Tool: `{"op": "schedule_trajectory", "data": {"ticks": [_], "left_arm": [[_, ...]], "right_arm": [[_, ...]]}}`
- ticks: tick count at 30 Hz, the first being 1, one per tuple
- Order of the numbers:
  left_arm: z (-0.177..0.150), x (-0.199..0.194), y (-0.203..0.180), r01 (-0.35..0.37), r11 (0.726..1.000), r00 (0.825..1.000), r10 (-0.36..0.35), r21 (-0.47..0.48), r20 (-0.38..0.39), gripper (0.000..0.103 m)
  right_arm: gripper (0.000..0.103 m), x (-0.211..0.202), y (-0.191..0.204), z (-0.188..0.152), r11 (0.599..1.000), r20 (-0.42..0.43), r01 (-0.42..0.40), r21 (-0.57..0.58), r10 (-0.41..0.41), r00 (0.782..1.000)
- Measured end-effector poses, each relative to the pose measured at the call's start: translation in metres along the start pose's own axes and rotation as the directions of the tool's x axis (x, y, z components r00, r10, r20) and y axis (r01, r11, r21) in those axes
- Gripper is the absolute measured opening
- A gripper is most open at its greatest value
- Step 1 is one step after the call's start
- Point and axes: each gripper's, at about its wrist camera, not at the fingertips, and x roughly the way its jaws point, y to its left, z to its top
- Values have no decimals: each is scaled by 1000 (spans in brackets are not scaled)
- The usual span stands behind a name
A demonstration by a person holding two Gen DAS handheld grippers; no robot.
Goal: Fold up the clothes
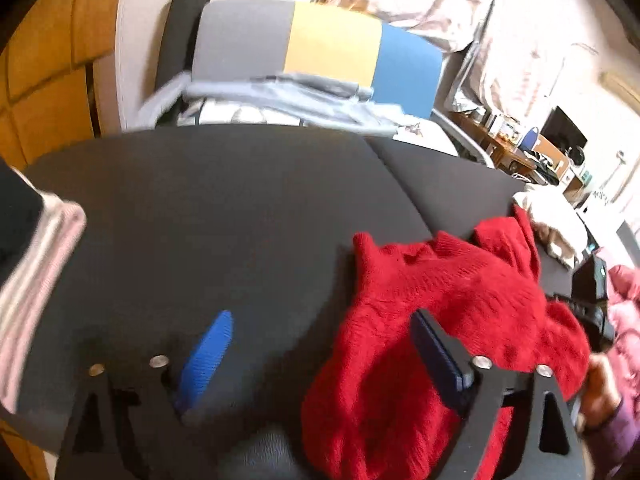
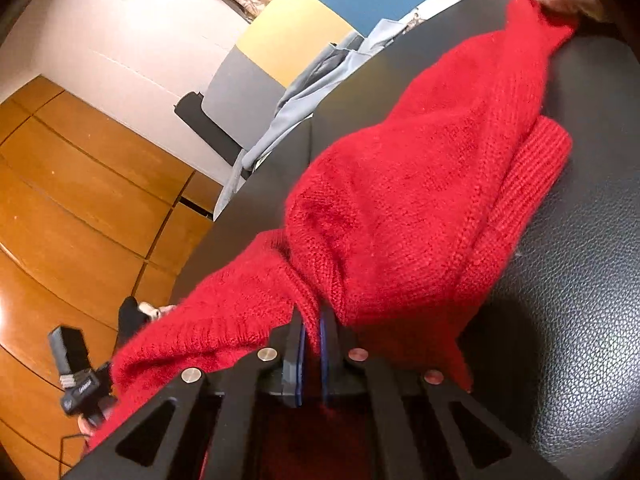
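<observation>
A red knitted sweater (image 1: pixel 452 292) lies bunched on the black leather table (image 1: pixel 224 208), right of centre in the left wrist view. My left gripper (image 1: pixel 320 344) hovers open over its left edge; the right blue pad (image 1: pixel 436 356) sits above the knit, the left blue pad (image 1: pixel 208 356) over bare table. In the right wrist view the red sweater (image 2: pixel 400 184) fills the middle, with a ribbed cuff at the right. My right gripper (image 2: pixel 312 328) is shut on a fold of the sweater, which rises from the pinch. The other gripper (image 2: pixel 80 384) shows at lower left.
A folded pink and white pile (image 1: pixel 36 280) sits at the table's left edge. A grey, yellow and blue chair (image 1: pixel 320 52) with light blue clothes (image 1: pixel 288 92) stands behind the table. More garments (image 1: pixel 560 224) lie at the far right. A hand (image 1: pixel 600 388) holds the right gripper. Wooden floor (image 2: pixel 80 200) lies below.
</observation>
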Motion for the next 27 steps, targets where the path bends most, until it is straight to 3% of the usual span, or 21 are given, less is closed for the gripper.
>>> {"op": "schedule_trajectory", "data": {"ticks": [5, 10, 12, 14, 16, 18, 19, 21, 23, 26, 27], "left_arm": [[-12, 27, 2, 94, 995, 992, -96, -29, -85, 93], [-29, 49, -1, 192, 980, 969, -198, -56, -150, 93], [-33, 48, -8, 188, 981, 969, -192, -39, -158, 92], [-37, 46, -16, 178, 984, 970, -178, -17, -163, 80], [-41, 45, -24, 167, 986, 972, -164, 4, -167, 55], [-43, 45, -32, 151, 988, 974, -144, 30, -174, 41], [-43, 45, -35, 139, 989, 976, -128, 51, -175, 39], [-45, 44, -42, 115, 989, 980, -98, 97, -173, 34], [-46, 41, -49, 100, 985, 984, -76, 143, -162, 30], [-45, 37, -55, 65, 981, 991, -41, 182, -129, 20], [-45, 35, -56, 33, 982, 994, -13, 186, -110, 15]], "right_arm": [[2, 8, 1, -2, 1000, 6, -2, -7, 2, 1000], [2, 15, 16, -4, 1000, 12, -3, -15, 3, 1000], [2, 17, 16, -5, 1000, 16, 2, -18, -1, 1000], [3, 17, 18, -5, 1000, 16, 12, -26, -11, 1000], [6, 18, 23, -6, 998, 14, 23, -59, -22, 1000], [14, 18, 32, -8, 991, 6, 39, -129, -39, 999], [17, 19, 39, -8, 983, -8, 54, -178, -56, 998], [22, 20, 52, -8, 959, -36, 87, -271, -101, 994], [25, 24, 71, -9, 906, -70, 133, -401, -176, 982], [27, 36, 95, -20, 778, -85, 184, -601, -292, 953], [23, 40, 100, -23, 740, -80, 199, -642, -323, 943]]}}
